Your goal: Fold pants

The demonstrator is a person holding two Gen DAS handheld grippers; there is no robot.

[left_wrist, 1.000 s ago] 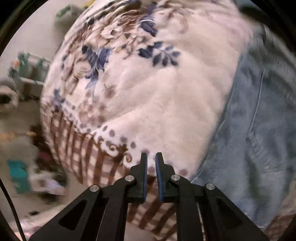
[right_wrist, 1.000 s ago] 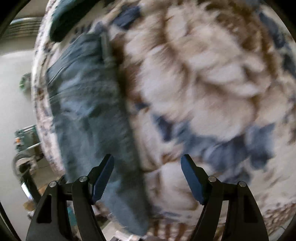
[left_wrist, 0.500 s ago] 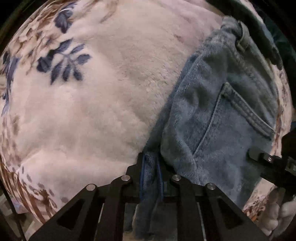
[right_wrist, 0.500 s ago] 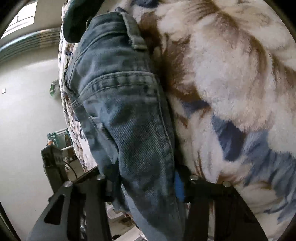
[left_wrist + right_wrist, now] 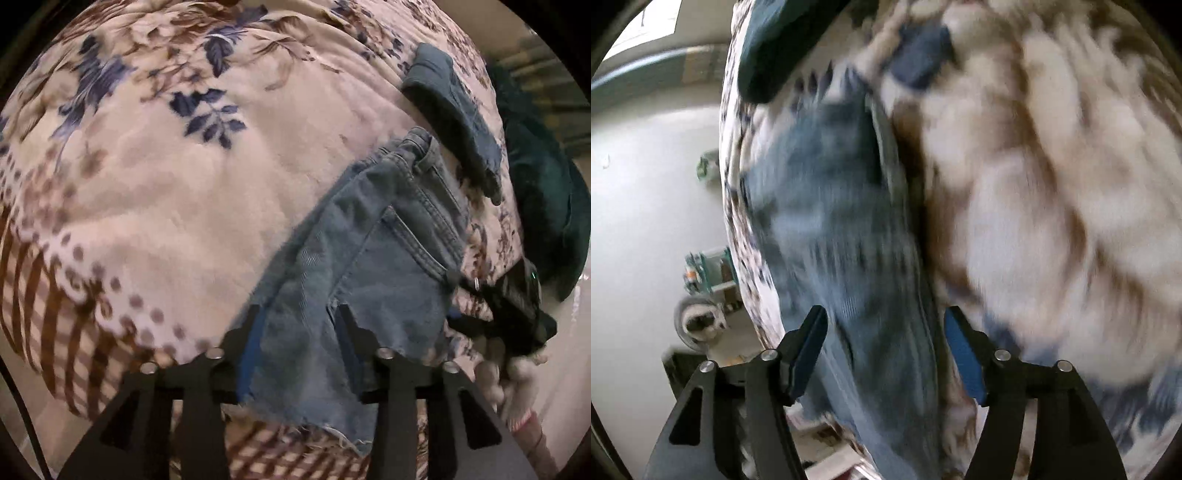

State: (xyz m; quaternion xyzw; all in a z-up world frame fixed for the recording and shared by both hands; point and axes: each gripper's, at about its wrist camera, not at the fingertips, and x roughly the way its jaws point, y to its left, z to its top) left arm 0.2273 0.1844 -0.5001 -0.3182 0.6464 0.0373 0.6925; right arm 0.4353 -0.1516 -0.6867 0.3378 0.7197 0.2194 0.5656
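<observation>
Left wrist view: denim pants (image 5: 373, 258) lie on a floral fleece blanket (image 5: 166, 184) over what looks like a bed, near its edge. Waistband and belt loop point away from the camera; a back pocket faces up. The frayed hem end drapes across the left claw (image 5: 295, 328), whose fingers stand spread on either side of the cloth, so released, not pinching. A darker folded garment (image 5: 458, 110) lies just beyond the waistband, and a dark green fabric heap (image 5: 543, 192) sits further right. The right claw (image 5: 491, 314) and the hand holding it show at the far side of the pants.

Right wrist view: heavily blurred. Right claw (image 5: 882, 350) fingers wide apart, straddling the long edge of the pants (image 5: 834, 221); released too, as far as the blur allows.

Judgement: fold looks partly made, with the pants reading as a short, doubled bundle; how many layers, cannot tell.

Doing the step well:
- Re-seat each claw on a corner of the hem end, taking all denim layers and none of the fleece beneath.
- Lift both corners evenly and carry them towards the waistband.
- Lay down flat, edges matched, clear of the darker garment.
</observation>
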